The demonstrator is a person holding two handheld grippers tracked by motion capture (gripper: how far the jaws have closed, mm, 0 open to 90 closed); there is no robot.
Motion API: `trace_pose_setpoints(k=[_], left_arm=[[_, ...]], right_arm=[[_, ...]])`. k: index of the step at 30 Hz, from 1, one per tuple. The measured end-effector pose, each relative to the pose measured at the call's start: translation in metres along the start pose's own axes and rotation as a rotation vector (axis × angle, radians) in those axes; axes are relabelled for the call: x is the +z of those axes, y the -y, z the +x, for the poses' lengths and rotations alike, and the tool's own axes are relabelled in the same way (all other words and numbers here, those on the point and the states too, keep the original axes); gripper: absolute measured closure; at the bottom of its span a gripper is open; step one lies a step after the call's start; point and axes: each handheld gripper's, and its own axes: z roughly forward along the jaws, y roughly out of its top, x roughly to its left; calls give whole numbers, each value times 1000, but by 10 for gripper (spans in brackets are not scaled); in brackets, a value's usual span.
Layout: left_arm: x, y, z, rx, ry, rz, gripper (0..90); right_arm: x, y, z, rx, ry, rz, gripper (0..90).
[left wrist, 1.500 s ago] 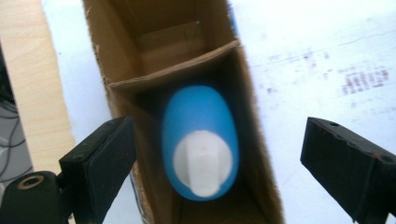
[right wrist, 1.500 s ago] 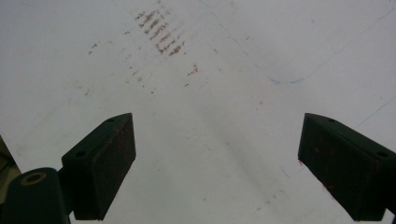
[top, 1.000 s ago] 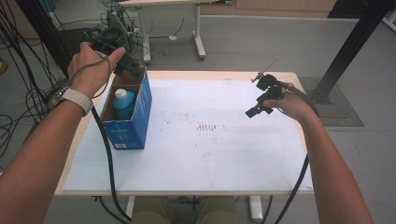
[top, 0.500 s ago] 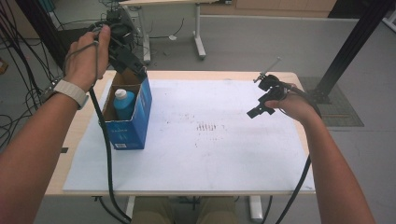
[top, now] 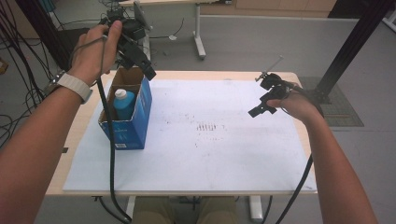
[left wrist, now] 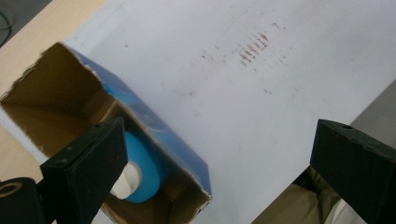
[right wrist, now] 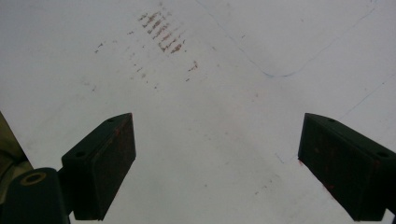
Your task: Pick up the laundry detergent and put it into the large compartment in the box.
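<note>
So the blue bottle (top: 123,103) is standing upright inside the open-topped blue cardboard box (top: 127,122), white cap up, so its long axis runs straight up and down and the cap points at the opening. The left gripper (top: 140,58) hangs just above the box's far end, jaws spread wide with nothing in them, and the bottle sits below it and a bit back toward the person. In the left gripper view you're looking down into the box past the near jaw, with the bottle (left wrist: 140,172) tucked low against the box wall (left wrist: 154,126). The left is clearly the nearer gripper; I'd guess any grab has to come straight down onto the cap. The right gripper (top: 264,100) is well off across the white sheet (top: 224,154) on the counter (top: 88,112), also wide open and empty, hovering over bare sheet with some reddish smudges (right wrist: 161,30).
</note>
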Motion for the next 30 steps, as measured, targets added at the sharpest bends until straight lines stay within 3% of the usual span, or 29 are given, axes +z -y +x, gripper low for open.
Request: trace_pose_setpoints(k=[19, 30], left_arm=[[27, -38, -28, 193, 65, 59, 45], [50, -50, -39, 269, 110, 81, 47]], right_arm=[[-4, 10, 1, 7, 6, -2, 112], [-3, 10, -1, 10, -1, 1, 112]])
